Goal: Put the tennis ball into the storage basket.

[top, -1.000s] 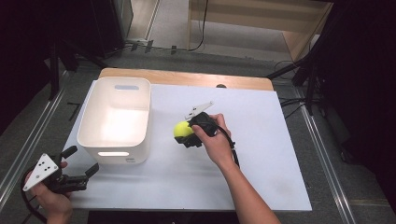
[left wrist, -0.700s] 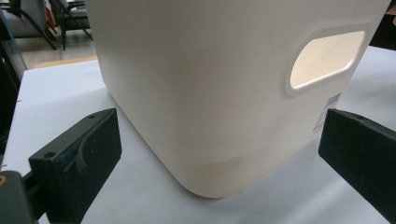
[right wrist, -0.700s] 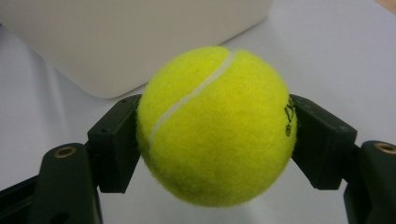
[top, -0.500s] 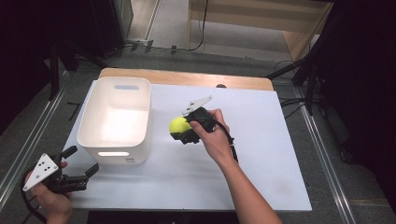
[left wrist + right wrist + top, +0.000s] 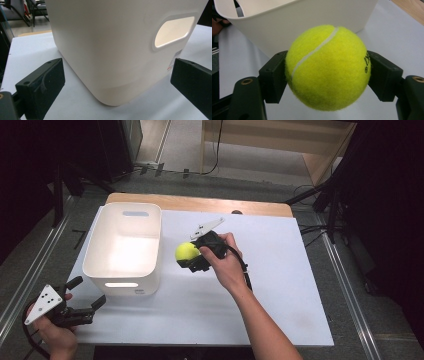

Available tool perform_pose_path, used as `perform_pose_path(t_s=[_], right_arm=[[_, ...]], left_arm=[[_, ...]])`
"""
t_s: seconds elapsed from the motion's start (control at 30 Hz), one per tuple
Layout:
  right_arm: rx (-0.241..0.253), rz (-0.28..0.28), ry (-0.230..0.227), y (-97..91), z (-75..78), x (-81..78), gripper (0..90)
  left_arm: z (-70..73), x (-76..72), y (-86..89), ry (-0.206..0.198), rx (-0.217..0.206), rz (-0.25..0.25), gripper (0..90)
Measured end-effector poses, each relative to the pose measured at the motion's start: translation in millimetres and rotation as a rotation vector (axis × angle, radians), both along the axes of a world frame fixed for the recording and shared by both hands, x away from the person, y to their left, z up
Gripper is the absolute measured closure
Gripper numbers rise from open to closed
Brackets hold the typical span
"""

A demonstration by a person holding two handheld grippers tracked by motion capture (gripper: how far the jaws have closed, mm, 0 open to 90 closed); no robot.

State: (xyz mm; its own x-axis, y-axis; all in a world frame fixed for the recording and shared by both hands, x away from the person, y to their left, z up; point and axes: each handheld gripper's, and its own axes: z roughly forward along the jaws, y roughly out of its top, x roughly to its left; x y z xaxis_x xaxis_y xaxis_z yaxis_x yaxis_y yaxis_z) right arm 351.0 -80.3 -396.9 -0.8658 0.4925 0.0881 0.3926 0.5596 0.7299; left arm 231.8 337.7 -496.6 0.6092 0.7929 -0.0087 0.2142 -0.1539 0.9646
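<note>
A yellow tennis ball (image 5: 186,252) (image 5: 327,67) hangs above the white table, just right of the white bin (image 5: 124,249), with my right gripper (image 5: 192,256) (image 5: 328,75) shut on it; both black pads press its sides. The bin's near wall (image 5: 294,27) stands right behind the ball in the right gripper view. My left gripper (image 5: 86,292) (image 5: 117,82) rests at the table's front left corner, open, its jaws spread wide toward the bin's rounded corner (image 5: 112,50) with nothing between them.
The white table top (image 5: 280,270) lies bare to the right of the hand. A wooden strip (image 5: 200,204) runs along the far edge. The bin has an oval handle cutout (image 5: 173,31) in its near wall.
My right gripper has lifted the tennis ball and carried it a little left, closer to the bin. The left gripper has stayed put.
</note>
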Motion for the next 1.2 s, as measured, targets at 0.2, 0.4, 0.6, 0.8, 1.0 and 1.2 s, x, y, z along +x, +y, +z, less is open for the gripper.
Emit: perform_pose_path(t_s=[0.2,0.4,0.6,0.8,1.0,1.2], right_arm=[[0.0,0.008,-0.005,3.3,5.0,-0.1,23.8],[0.001,0.023,-0.012,9.3,11.7,1.1,23.8],[0.004,0.035,-0.014,15.9,14.4,1.7,23.8],[0.011,0.044,-0.018,21.8,19.2,1.7,23.8],[0.019,0.057,-0.026,28.0,24.0,2.2,23.8],[0.022,0.06,-0.035,30.7,30.2,2.4,23.8]], left_arm=[[-0.1,0.0,-0.2,0.0,0.001,0.001,0.0],[-0.1,0.1,-0.1,0.0,0.001,0.001,0.0],[-0.2,0.1,0.0,0.0,0.0,0.001,0.0],[0.0,0.1,0.2,0.001,0.0,0.001,0.0],[-0.2,0.4,0.3,-0.001,-0.003,0.0,0.0],[-0.2,0.4,0.2,-0.001,-0.006,0.0,0.0]])
